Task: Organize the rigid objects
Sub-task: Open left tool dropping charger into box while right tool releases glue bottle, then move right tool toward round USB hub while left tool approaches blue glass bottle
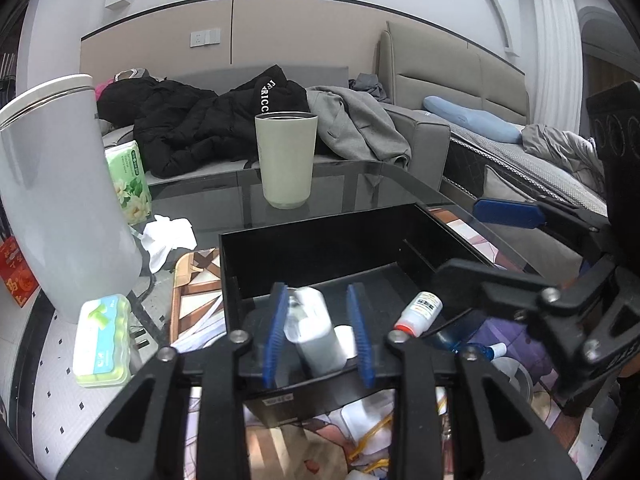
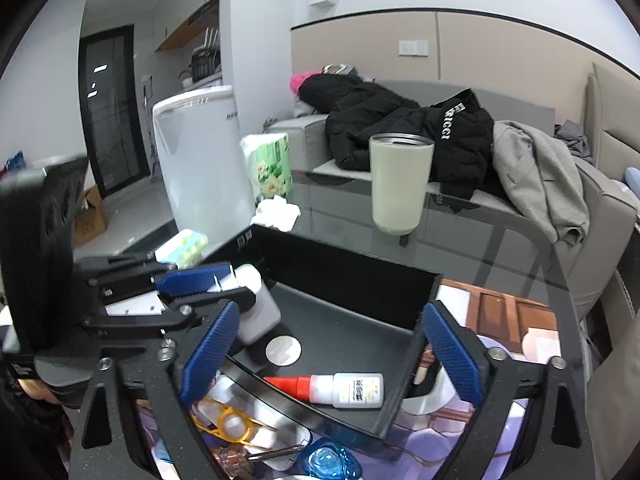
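Note:
A black open box (image 1: pixel 320 232) (image 2: pixel 352 264) stands on the glass table. In the left wrist view my left gripper (image 1: pixel 319 334) reaches into the box, its blue pads on either side of a tilted, blurred white bottle (image 1: pixel 316 336) (image 2: pixel 256 308). A thin gap shows at the right pad, so the bottle is not clamped. A small white bottle with a red cap (image 1: pixel 420 314) (image 2: pixel 332 390) lies on the box floor, beside a white round disc (image 2: pixel 283 351). My right gripper (image 2: pixel 328 354) (image 1: pixel 492 246) stands wide open over the box's near end, holding nothing. The left gripper (image 2: pixel 204 290) shows at the left.
A beige tumbler (image 1: pixel 286 160) (image 2: pixel 400 184) stands on the glass table (image 1: pixel 360 184) behind the box. A tissue pack (image 1: pixel 130 180), crumpled tissue (image 1: pixel 168 240), a green-white case (image 1: pixel 104 340) and a tall grey container (image 1: pixel 68 200) lie left. Under the glass are a blue object (image 2: pixel 328 464) and a yellow tool (image 2: pixel 228 424).

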Motion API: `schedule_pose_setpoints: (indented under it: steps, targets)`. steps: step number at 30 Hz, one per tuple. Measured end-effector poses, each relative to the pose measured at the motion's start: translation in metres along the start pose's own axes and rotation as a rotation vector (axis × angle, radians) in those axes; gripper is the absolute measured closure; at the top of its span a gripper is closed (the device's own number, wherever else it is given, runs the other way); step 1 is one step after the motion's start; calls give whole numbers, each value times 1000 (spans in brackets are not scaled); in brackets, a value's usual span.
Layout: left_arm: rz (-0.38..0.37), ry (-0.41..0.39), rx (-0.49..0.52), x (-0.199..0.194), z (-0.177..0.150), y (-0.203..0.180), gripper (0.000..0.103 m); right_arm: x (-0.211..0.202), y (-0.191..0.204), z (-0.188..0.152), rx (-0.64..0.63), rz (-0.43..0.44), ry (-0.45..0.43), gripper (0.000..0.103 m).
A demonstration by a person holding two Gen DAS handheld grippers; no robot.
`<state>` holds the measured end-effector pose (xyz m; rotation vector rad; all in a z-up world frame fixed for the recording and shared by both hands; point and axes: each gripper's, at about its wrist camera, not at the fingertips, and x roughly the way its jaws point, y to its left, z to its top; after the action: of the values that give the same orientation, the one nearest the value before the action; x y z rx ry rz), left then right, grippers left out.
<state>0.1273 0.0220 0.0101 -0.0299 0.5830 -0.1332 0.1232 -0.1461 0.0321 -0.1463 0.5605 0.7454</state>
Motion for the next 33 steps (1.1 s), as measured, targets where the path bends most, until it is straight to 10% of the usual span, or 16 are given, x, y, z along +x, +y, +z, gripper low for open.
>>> schedule_pose_setpoints:
  steps: [4,7,33]
  targets:
    - [-18,-9,-23,-11,0,3,38,-19,-4,-3,13,-18,-11,1]
    - [-24,-34,-40,-24,-2,5,0,-32,-8,-6,27,-43,-20,1]
    - [25,15,16,-64,-38,5,0,-75,2,-57,1,-82,70,1]
